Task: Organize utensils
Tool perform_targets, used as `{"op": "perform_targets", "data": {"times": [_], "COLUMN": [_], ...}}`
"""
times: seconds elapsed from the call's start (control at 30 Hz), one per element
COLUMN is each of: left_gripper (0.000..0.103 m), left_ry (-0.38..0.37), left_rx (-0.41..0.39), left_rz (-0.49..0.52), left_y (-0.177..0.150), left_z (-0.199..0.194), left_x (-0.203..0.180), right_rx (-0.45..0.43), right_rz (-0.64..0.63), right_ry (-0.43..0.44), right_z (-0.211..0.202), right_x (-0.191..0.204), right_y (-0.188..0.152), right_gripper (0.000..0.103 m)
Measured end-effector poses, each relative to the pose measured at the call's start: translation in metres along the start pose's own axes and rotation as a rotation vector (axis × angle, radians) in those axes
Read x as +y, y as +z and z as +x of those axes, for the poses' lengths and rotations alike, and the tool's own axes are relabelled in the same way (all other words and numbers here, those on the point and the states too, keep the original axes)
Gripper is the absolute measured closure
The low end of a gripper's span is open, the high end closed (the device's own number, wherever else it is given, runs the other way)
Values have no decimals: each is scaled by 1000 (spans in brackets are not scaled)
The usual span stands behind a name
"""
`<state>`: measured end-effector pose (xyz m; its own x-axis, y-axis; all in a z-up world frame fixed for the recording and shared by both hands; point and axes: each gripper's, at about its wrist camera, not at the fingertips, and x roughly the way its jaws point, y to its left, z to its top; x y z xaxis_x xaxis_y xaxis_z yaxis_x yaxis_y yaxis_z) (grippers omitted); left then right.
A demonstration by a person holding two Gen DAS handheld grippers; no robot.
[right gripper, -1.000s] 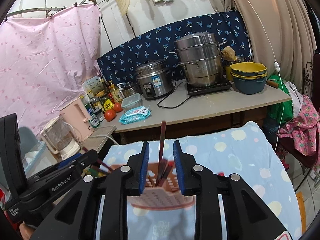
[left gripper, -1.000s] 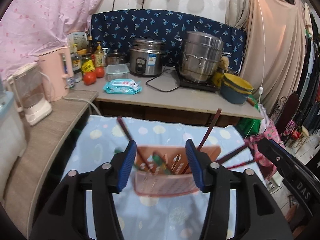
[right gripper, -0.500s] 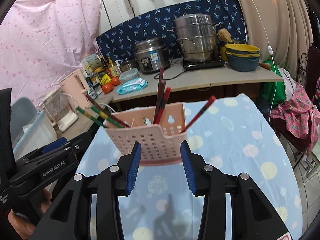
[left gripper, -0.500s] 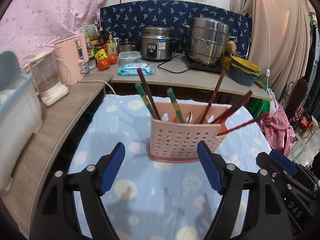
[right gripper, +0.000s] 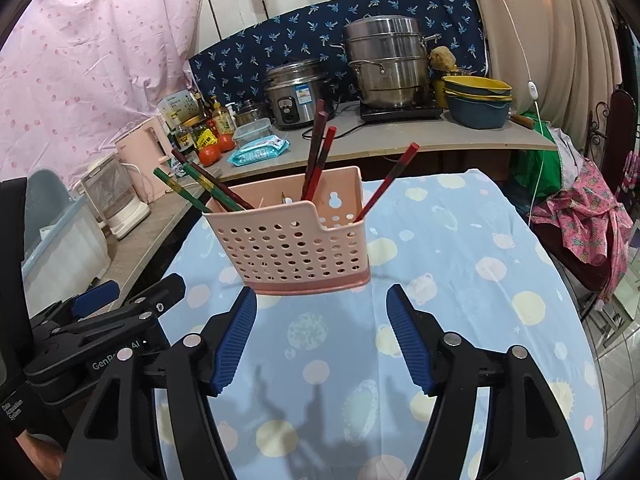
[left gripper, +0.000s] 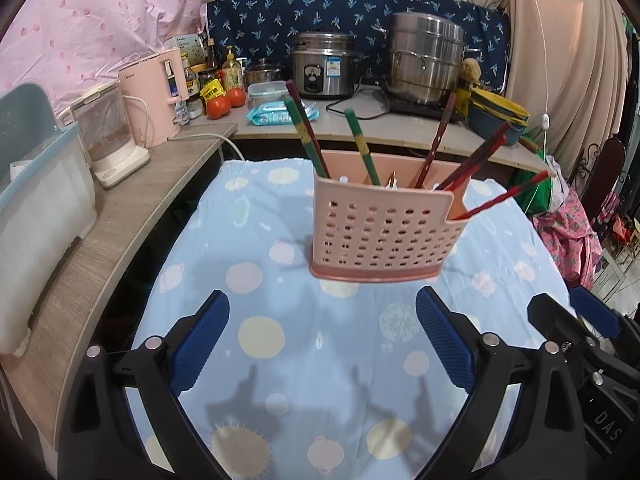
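We find the left gripper point(left gripper: 322, 338) with its jaws spread wide and opening further; nothing lies between its blue pads point(left gripper: 198, 344), only the cloth below. The right gripper point(right gripper: 320, 334) likewise has its jaws apart and opening, with nothing held between them.

Both grippers face the pink perforated holder point(left gripper: 382, 232), which we take as our landmark. It stands upright on the blue spotted tablecloth point(left gripper: 256, 308), just beyond the fingertips of each gripper and apart from them. The left gripper sits nearer the holder's left front corner, the right gripper nearer its right front.

Inside the holder we note several chopsticks. Green chopsticks point(left gripper: 362, 146) and a dark red one lean toward the holder's left side. Red chopsticks point(left gripper: 478, 156) lean out over its right side, one passing through the lower notch at the right end.

Behind the holder runs a counter point(left gripper: 400, 134) carrying a rice cooker point(left gripper: 323, 65), a steel steamer pot point(left gripper: 426, 64), stacked bowls point(left gripper: 496, 114), two tomatoes point(left gripper: 226, 103) and a wipes packet point(left gripper: 276, 114). To the holder's left a pink kettle point(left gripper: 154, 96) stands on a side shelf.
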<state>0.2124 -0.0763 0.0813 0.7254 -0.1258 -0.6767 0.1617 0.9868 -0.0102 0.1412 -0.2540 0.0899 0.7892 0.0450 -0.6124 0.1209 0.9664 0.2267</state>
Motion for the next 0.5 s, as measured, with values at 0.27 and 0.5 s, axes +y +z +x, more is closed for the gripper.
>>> {"op": "perform_targets", "data": {"times": [0.27,0.5], "left_gripper": [7,7], "left_ry": [22,51], "left_rx": [37,72], "left_rz": [-1,-8], "left_y": [-13,-23], "left_z": [5,11], "left_x": [3,6], "right_rx": [-11,-7], "right_rz": [-14,-14], "right_ry": [-57,-78], "right_z": [-1,-1], "right_x": [-1,-5], "right_y": [-11,-18], "right_gripper": [18,7]}}
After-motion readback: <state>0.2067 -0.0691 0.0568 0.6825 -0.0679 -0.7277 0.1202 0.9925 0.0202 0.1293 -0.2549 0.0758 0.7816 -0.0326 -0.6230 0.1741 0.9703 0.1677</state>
